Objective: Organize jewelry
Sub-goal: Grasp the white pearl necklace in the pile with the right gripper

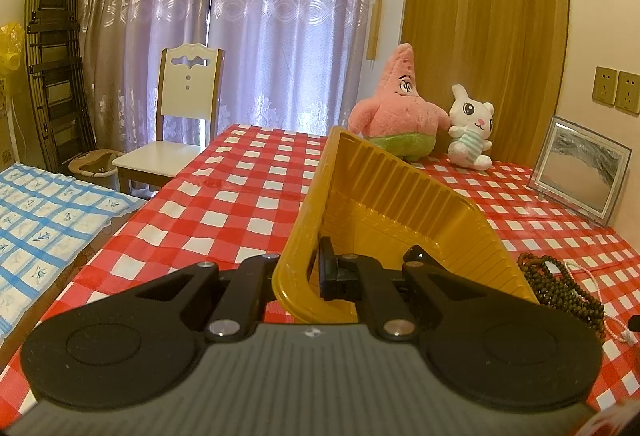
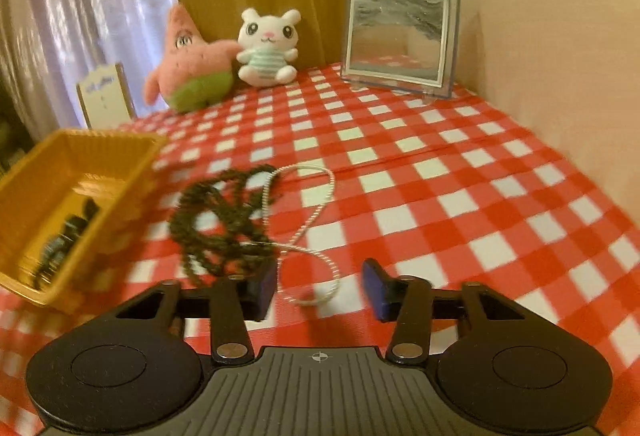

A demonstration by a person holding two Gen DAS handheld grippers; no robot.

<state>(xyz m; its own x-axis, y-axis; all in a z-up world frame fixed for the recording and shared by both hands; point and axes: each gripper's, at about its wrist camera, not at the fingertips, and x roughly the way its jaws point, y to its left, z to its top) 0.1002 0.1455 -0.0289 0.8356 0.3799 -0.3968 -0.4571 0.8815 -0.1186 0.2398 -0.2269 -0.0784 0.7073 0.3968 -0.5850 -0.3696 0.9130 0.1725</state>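
Lower centre of the left wrist view: yellow ribbed tray [image 1: 400, 196], tipped up on edge, near rim clamped in the left gripper [image 1: 298, 276]. One black finger pad [image 1: 330, 272] seen pressed against the inner face of the rim; the other finger hidden behind the yellow wall. Interior facing the lens bare of any jewelry here.

Left edge of the right wrist view: same yellow tray [image 2: 132, 156], blurred, with dark shapes inside that look like the left gripper's fingers; cannot tell more through the blur.

Lower centre of that view: right gripper [image 2: 318, 290] spread wide, gripping nothing, blue pads [image 2: 376, 286] well apart, low over the red-and-white checked desk [image 2: 480, 196]. Between the pads, the near loop of a thin pink-and-white bead string [image 2: 316, 218]. Just beyond the left pad, a tangled dark bead necklace [image 2: 220, 220], lying on the desk just beside the tray, the pale string crossing over it.

Only in the left wrist view: white chair [image 1: 184, 124] at middle left, blue checked bed cover [image 1: 44, 220] at lower left, folded ladder [image 1: 52, 76] at upper left, and the dark beads [image 1: 560, 288] squeezed into the lower right edge beside the tray wall.

In both views: pink star plush [image 2: 188, 68] and white bunny plush [image 2: 268, 48] at the far end of the desk, framed sand picture [image 2: 400, 40] at upper right.
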